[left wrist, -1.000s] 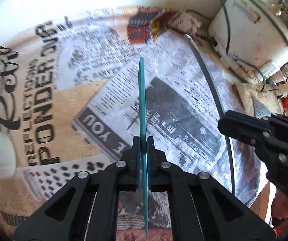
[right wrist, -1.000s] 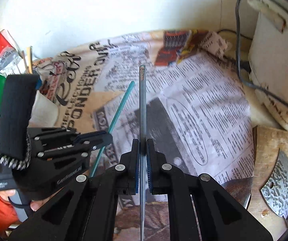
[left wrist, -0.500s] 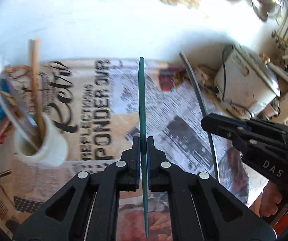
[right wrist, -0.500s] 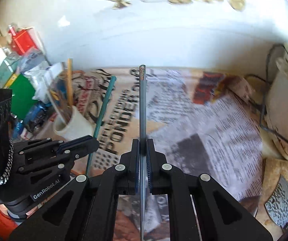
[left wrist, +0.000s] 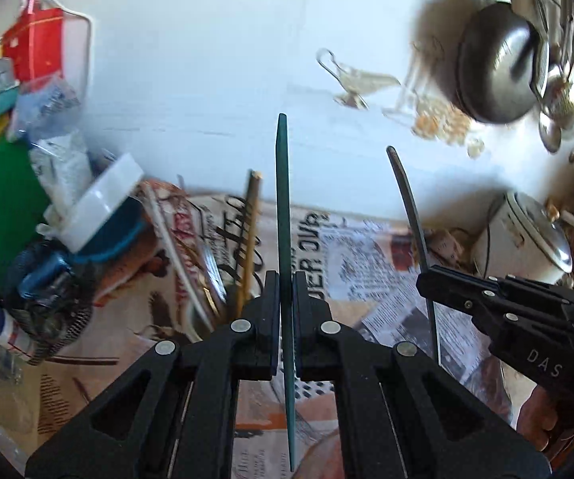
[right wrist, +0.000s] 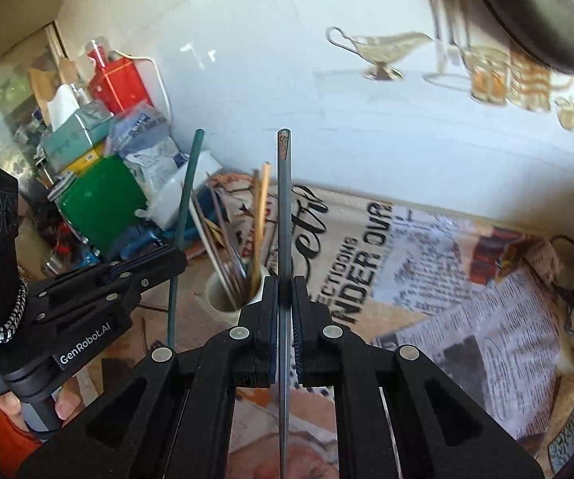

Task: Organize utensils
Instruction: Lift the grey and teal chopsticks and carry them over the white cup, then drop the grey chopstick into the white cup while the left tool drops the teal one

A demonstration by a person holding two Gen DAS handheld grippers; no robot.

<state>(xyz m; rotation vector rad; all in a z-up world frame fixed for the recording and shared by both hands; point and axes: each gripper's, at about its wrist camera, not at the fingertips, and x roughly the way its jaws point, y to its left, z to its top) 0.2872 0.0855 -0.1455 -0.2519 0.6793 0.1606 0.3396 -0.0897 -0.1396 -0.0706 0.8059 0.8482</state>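
From the left wrist camera we see our left gripper (left wrist: 285, 331) with its jaws closed tight on a teal chopstick (left wrist: 283, 207), gripped partway along so that its long axis runs straight out ahead of the fingers and a length trails back beneath them. The white utensil cup (left wrist: 197, 321) is our landmark here: only a sliver of its rim shows, just left of the gripper's fingers and largely hidden behind them. A wooden chopstick (left wrist: 249, 235) and what we take to be pale and metal sticks, blurred in this view, lean out of the cup. To the right of the cup, beyond our own gripper, the right gripper (left wrist: 432, 281) holds a dark metal chopstick (left wrist: 410, 207) that stands well apart from the cup.

From the right wrist camera the cup (right wrist: 223, 293) is plainer: it stands on the newspaper-print cloth (right wrist: 438, 279), just left of the right gripper (right wrist: 285, 335), whose jaws are likewise clamped on the metal chopstick (right wrist: 283, 207), its axis pointing ahead and past the cup's right side. The left gripper (right wrist: 175, 257) sits left of the cup with the teal chopstick (right wrist: 185, 215) nearly upright, its lower end beside the cup's left rim. Both sticks flank the cup; we judge each must tip end-down over its mouth, and neither hand looks clearly closer.
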